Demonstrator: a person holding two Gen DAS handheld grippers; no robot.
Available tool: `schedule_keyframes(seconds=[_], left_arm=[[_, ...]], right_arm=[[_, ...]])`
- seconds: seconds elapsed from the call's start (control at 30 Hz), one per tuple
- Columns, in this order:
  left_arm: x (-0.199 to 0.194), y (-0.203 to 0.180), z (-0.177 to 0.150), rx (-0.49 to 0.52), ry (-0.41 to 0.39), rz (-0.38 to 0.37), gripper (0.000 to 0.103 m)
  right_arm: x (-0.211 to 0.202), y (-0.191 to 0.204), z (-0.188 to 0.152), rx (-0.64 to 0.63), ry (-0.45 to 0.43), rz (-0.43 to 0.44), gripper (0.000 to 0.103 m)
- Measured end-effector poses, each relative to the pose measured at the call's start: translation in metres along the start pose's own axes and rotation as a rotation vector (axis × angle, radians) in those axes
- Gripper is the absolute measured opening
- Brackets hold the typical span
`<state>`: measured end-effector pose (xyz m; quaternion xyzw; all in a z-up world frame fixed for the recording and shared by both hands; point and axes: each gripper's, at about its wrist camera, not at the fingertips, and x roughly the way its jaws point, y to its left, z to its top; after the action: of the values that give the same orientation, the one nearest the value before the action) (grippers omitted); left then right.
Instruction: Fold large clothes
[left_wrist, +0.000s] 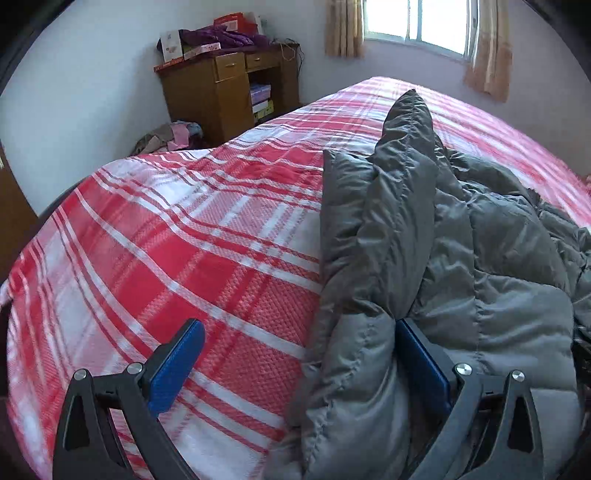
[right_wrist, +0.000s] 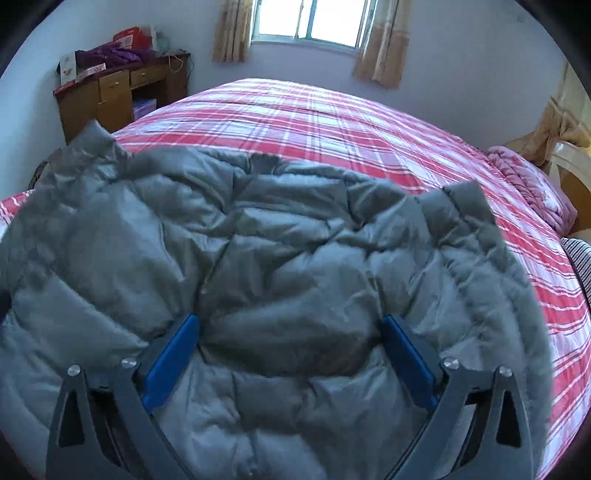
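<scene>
We see grey quilted puffer jacket (right_wrist: 295, 266) lying on bed (right_wrist: 332, 114), spread wide, puffy, wrinkled, part blurred. Two corners stick up at its far edge, one left, one right. In left view, jacket (left_wrist: 443, 266) sits on right part of bed (left_wrist: 184, 240); one long padded part runs away from us, tip raised.

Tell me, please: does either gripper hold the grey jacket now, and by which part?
Neither holds it. The left gripper and right gripper are open over the grey jacket.
</scene>
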<state>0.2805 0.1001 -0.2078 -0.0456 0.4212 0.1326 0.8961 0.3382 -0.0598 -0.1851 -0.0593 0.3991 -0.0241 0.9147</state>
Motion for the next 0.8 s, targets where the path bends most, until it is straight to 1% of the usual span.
schedule_keyframes(seconds=[0.03,0.1,0.23,0.3,0.33,0.4,0.43,0.5,0.53,0.6,0.63,0.67,0.7,0.73,0.8], left_arm=[[0.000,-0.001,0.000,0.004,-0.011,0.005,0.102],[0.002,-0.002,0.000,-0.004,-0.002,-0.013,0.102],[0.005,0.005,-0.001,-0.055,0.054,-0.097,0.102],[-0.006,0.009,-0.005,-0.076,0.051,-0.138,0.101],[-0.009,0.009,-0.008,-0.082,0.048,-0.146,0.101],[-0.016,0.007,-0.014,-0.106,0.049,-0.200,0.101],[-0.017,0.003,-0.017,-0.107,0.051,-0.213,0.101],[-0.013,-0.006,-0.021,-0.093,0.059,-0.236,0.087],[-0.015,-0.010,-0.022,-0.086,0.042,-0.234,0.086],[-0.018,-0.013,-0.021,-0.082,0.036,-0.283,0.063],[-0.018,-0.014,-0.021,-0.082,0.041,-0.312,0.060],[-0.018,-0.015,-0.020,-0.087,0.050,-0.341,0.052],[-0.017,-0.015,-0.020,-0.087,0.054,-0.358,0.042],[-0.017,-0.017,-0.019,-0.083,0.055,-0.381,0.037],[-0.018,-0.016,-0.018,-0.081,0.051,-0.412,0.019]], right_arm=[[0.003,0.001,-0.001,-0.002,-0.003,-0.008,0.103],[0.011,0.002,-0.001,0.000,0.011,-0.008,0.103],[0.009,0.000,0.000,0.007,0.035,0.005,0.103],[-0.007,-0.005,-0.001,0.004,0.045,0.001,0.101],[-0.023,-0.008,-0.004,0.024,0.031,0.004,0.101],[-0.058,-0.012,-0.016,0.068,-0.026,0.053,0.103],[-0.069,-0.012,-0.023,0.067,-0.036,0.058,0.103],[-0.080,-0.005,-0.039,0.032,-0.039,0.043,0.103],[-0.078,0.001,-0.046,0.006,-0.023,0.037,0.103],[-0.063,0.009,-0.060,-0.044,0.007,0.016,0.103],[-0.059,0.010,-0.066,-0.050,-0.004,0.007,0.103],[-0.056,0.013,-0.069,-0.061,-0.017,-0.004,0.103],[-0.055,0.017,-0.071,-0.077,-0.027,-0.019,0.103],[-0.054,0.019,-0.072,-0.080,-0.033,-0.025,0.103],[-0.051,0.018,-0.072,-0.062,-0.025,-0.015,0.103]])
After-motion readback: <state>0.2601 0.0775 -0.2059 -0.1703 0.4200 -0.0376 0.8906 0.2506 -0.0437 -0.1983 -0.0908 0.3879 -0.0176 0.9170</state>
